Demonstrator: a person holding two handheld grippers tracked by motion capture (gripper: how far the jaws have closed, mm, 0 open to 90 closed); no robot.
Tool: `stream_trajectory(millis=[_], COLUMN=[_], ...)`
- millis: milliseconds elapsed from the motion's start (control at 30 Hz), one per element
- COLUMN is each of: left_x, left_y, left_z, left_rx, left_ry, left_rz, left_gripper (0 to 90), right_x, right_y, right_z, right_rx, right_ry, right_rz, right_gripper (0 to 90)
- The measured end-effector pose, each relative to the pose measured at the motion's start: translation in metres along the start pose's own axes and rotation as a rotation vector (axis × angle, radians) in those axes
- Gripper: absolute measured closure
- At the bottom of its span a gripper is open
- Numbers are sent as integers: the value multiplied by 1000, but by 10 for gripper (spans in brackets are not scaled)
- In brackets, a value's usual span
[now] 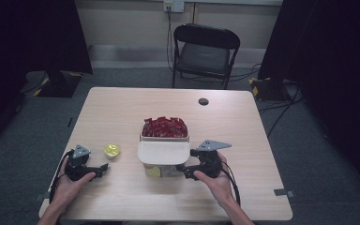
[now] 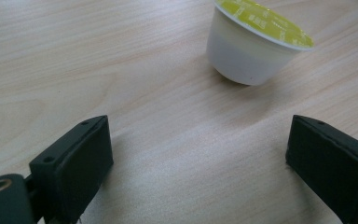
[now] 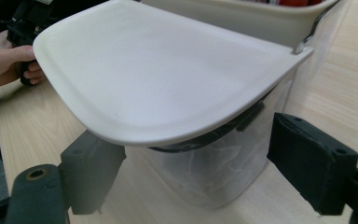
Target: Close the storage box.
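Your right gripper has its jaws apart around the clear container under the hinged lid; centre them (no contact yet). Left of the container, the yellow-lidded capsule waits before your released left gripper.

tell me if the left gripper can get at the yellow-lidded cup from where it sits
Probably yes. The left gripper has its jaws wide open, and the yellow-lidded cup stands upright just ahead of them on bare table, with nothing in between.
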State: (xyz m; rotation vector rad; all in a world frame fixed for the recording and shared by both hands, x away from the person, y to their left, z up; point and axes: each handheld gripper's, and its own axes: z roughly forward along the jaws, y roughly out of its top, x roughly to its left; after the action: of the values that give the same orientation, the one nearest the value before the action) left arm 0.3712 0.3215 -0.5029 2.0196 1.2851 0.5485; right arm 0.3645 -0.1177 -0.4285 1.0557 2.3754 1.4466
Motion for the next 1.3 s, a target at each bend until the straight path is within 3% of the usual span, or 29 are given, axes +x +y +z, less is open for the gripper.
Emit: stream_trajectory(millis=[233,600,1067,1300], left_x=[0,0,0,0], left_y=[0,0,0,0], left_z=[0,0,0,0], left_rx=[-1,-3,-4,-5], left_ry=[0,-1,-3,-3], left_rz=[0,-3,-1,-3], left_gripper=[64,64,64,64], right_x=[1,-6,-21,-35], right_y=[-8,-17,-11,-6], right_z=[6,1,-22,-38], right_rx=[38,53,-3,-61], right_ry=[7,-29,-105,-148], right_rz=[-10,7,37,72], right_gripper=[188,172,175,171])
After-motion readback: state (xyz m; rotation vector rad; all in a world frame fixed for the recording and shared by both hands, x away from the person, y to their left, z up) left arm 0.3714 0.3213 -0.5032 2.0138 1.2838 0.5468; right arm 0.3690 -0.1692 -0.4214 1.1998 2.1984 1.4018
